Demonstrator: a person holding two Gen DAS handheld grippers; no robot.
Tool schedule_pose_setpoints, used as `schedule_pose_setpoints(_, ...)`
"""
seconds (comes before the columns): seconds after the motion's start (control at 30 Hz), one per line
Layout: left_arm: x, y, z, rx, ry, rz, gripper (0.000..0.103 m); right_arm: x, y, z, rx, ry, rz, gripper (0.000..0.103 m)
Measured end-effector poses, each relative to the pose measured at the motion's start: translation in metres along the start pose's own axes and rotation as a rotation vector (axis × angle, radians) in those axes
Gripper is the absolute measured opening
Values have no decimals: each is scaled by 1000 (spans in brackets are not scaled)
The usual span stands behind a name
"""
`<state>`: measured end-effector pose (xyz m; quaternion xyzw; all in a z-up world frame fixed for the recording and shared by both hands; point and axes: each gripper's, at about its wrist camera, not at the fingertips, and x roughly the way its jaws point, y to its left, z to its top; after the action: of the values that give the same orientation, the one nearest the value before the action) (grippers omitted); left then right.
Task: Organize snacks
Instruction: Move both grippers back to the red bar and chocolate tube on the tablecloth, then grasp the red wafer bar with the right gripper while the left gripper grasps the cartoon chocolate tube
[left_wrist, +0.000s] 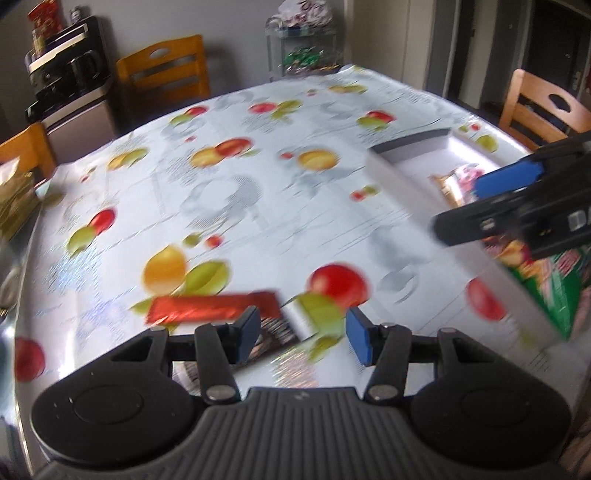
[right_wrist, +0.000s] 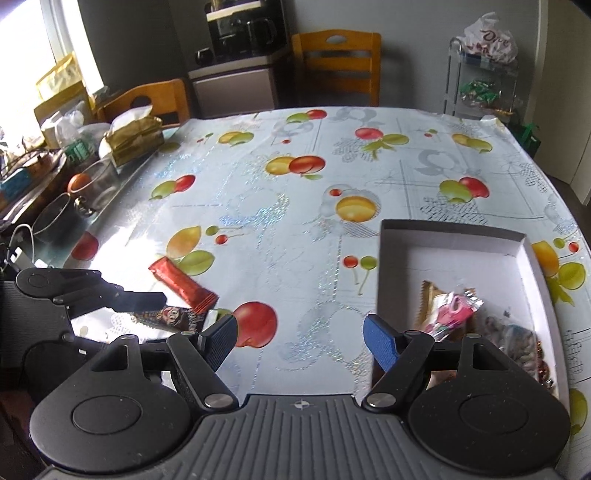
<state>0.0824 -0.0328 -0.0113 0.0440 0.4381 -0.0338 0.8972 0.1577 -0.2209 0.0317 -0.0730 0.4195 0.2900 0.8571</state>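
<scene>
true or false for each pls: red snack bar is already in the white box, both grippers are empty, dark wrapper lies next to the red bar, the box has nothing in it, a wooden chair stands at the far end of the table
1. The red snack bar is already in the white box. False: it lies on the tablecloth, well left of the box.
2. Both grippers are empty. True: the left gripper and right gripper stand open with nothing between the pads.
3. The dark wrapper lies next to the red bar. True.
4. The box has nothing in it. False: it holds several packets, among them a pink packet.
5. A wooden chair stands at the far end of the table. True.
</scene>
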Motion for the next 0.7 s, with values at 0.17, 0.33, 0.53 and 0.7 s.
schedule_pose_setpoints(0.17, 1, 26, -12, -11, 14, 18, 51, 4, 11, -2, -8, 11, -5, 76)
schedule_pose_setpoints(0.33, 3, 41, -18, -17, 11, 1, 51, 9, 22, 0, -15, 20, -6, 77)
schedule_pose_setpoints(0.53, 14, 61, -22, 4, 20, -37, 51, 19, 37, 1, -37, 44, 1, 77)
schedule_pose_setpoints(0.7, 27, 77, -26, 35, 54, -127, 51, 27, 48, 4, -54, 59, 5, 77)
